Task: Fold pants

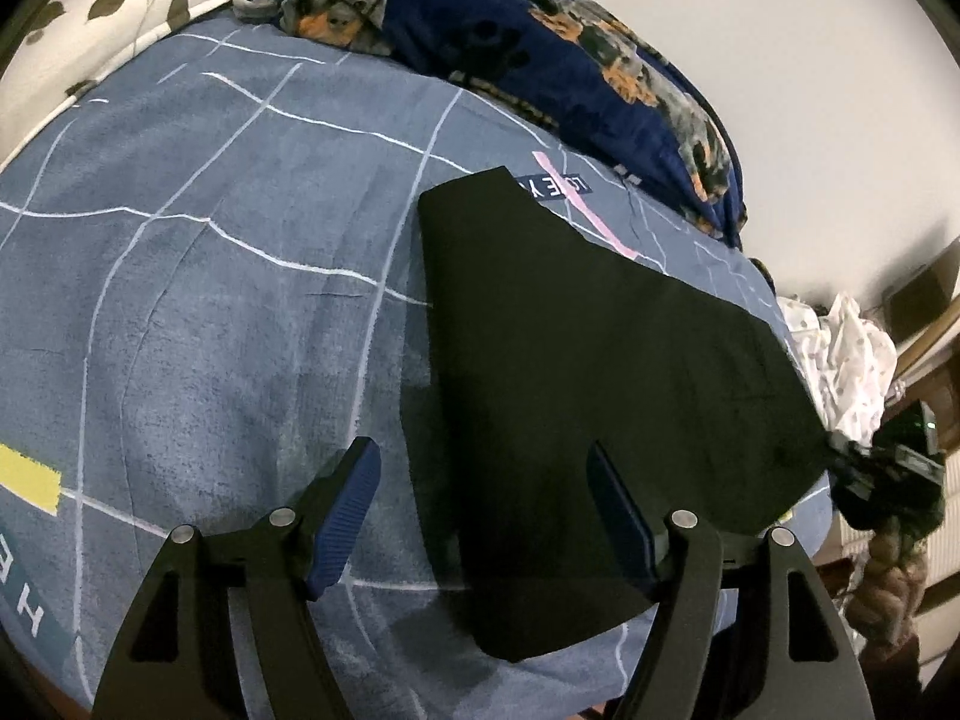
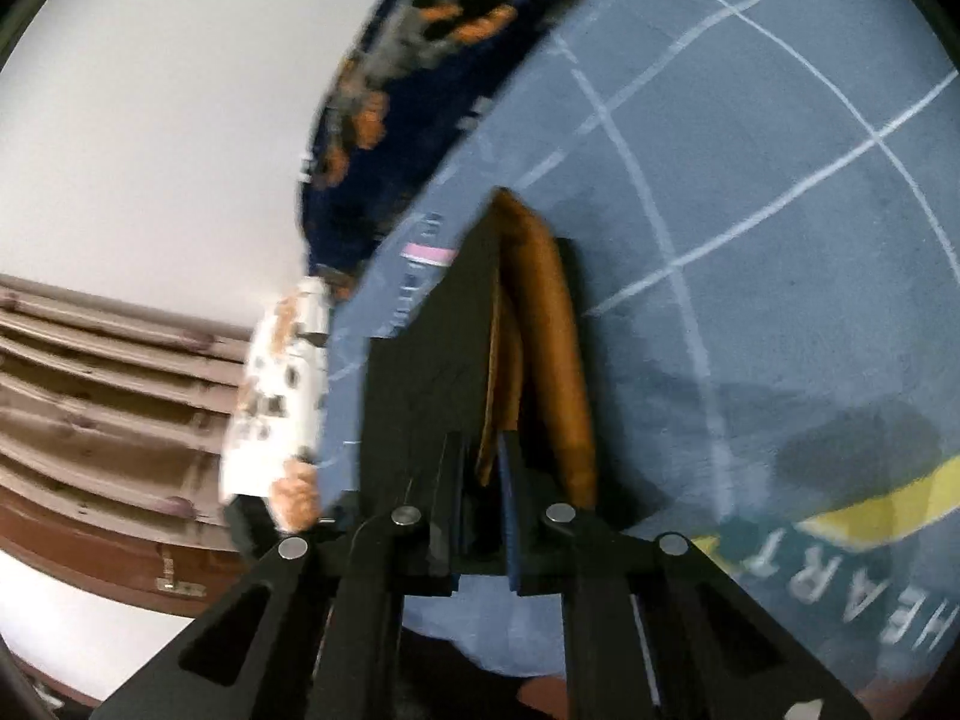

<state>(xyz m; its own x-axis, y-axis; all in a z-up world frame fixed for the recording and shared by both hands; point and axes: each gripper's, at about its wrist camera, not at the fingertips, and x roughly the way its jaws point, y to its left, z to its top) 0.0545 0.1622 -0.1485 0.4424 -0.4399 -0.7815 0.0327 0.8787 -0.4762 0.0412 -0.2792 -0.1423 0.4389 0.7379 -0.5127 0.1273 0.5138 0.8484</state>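
Note:
Black pants (image 1: 576, 348) lie folded on the blue bedspread (image 1: 210, 300). My left gripper (image 1: 480, 450) hovers open over their near end, one finger above the bedspread and the other above the black cloth, with nothing pinched. At the far right, my right gripper (image 1: 846, 456) holds the pants' edge lifted off the bed. In the right wrist view my right gripper (image 2: 483, 474) is shut on the black pants (image 2: 420, 372). The raised layer shows a brown inner lining (image 2: 552, 348).
A dark blue blanket (image 1: 540, 48) with a dog print is heaped along the far side of the bed. A floral pillow (image 1: 120, 6) lies at the far left. A white patterned cloth (image 1: 852, 360) hangs past the bed's right edge, beside brown wooden furniture (image 2: 108, 396).

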